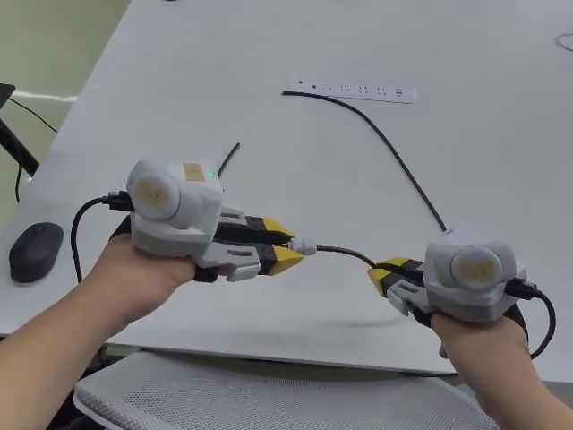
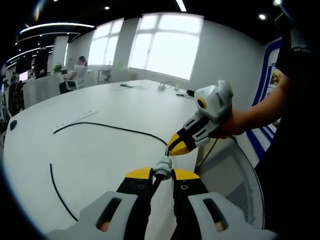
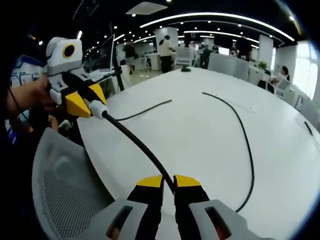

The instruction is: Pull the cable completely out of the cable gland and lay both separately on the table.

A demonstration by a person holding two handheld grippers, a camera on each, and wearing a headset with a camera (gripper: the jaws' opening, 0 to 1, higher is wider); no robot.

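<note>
Right up close, a grey mesh chair (image 1: 269, 399) sits tucked under the near edge of the white table (image 1: 269, 116). Just above that edge both hands hold the tools in the air, tips facing each other and near, not touching. Left gripper (image 1: 286, 246): jaws clamped on the pale cable gland (image 1: 302, 245), which pokes out past the yellow tips; the left gripper view has the gland pinched right between the two tips. A black cable (image 1: 345, 253) comes out of the gland's free end and runs in a shallow sag across to the right gripper (image 1: 385, 273), whose jaws are pinched onto that cable close to its tips; the right gripper view has the cable passing between the closed yellow tips and rising to the gland at the other tool. So the cable is in the gland, and neither one is lying on the table. Whether any cable sticks out behind the gland I can't tell for sure. Further left on the table, a dark computer mouse (image 1: 36, 251). Beyond the left tool lies a short loose black wire (image 1: 228, 159). Farthest back is a white power strip (image 1: 354, 90), with its black cord (image 1: 385, 143) curving back toward the right hand.
</note>
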